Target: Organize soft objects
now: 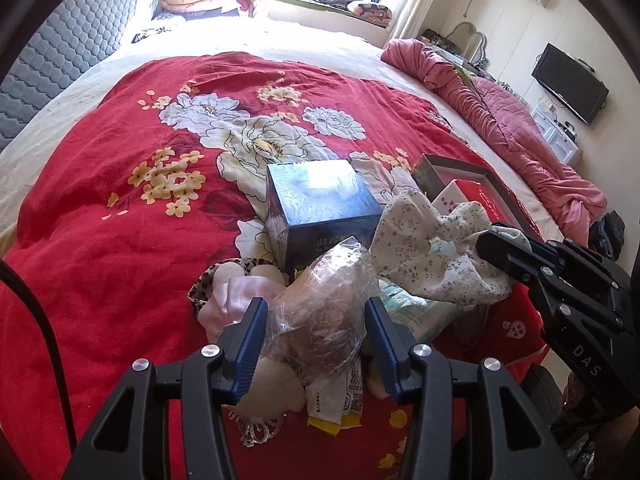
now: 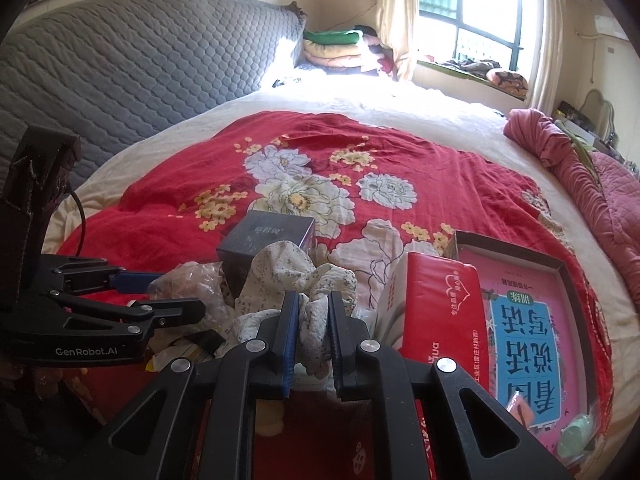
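Right tool [image 2: 313, 322] clamped on floral cloth [image 2: 304, 280]; open tray [image 2: 568, 276] lies just to its right. Left tool [image 1: 316, 336], half-open, straddles the plastic bag [image 1: 320, 312], pads not pressing.

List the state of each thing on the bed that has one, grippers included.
Right gripper: shut on the floral cloth.
Floral cloth: bunched, pinched.
Left gripper: open around the plastic bag.
Plastic bag: crumpled, between the fingers.
Blue box: closed, upright.
Tray: open, book inside.
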A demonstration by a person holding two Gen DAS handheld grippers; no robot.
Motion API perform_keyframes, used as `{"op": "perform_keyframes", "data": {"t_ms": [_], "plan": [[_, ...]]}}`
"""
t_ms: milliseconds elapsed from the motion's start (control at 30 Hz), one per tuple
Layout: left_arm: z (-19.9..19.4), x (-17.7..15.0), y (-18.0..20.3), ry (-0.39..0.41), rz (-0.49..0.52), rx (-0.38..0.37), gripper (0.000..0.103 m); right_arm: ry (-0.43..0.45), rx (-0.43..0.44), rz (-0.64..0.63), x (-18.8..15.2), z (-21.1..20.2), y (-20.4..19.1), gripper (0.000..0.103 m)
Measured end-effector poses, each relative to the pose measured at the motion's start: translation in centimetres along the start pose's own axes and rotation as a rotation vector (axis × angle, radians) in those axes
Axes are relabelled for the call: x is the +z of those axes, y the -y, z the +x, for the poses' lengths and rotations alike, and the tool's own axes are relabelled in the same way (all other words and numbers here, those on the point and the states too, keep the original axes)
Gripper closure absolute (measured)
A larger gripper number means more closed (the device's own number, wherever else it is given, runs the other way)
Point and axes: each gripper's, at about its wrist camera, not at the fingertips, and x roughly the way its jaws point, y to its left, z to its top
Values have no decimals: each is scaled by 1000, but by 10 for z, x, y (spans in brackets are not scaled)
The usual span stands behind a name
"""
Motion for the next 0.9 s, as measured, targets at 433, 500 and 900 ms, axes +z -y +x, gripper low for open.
{"op": "perform_keyframes", "data": {"t_ms": [433, 500, 900], "plan": [[-27, -2, 13, 68, 5, 24, 53, 71, -5, 31, 6, -29, 11, 89], [-31, -1, 16, 75, 5, 26, 53, 83, -8, 39, 6, -34, 13, 89], [-67, 10, 50, 139, 38, 29, 53, 170, -30, 97, 4, -76, 38, 89]]}}
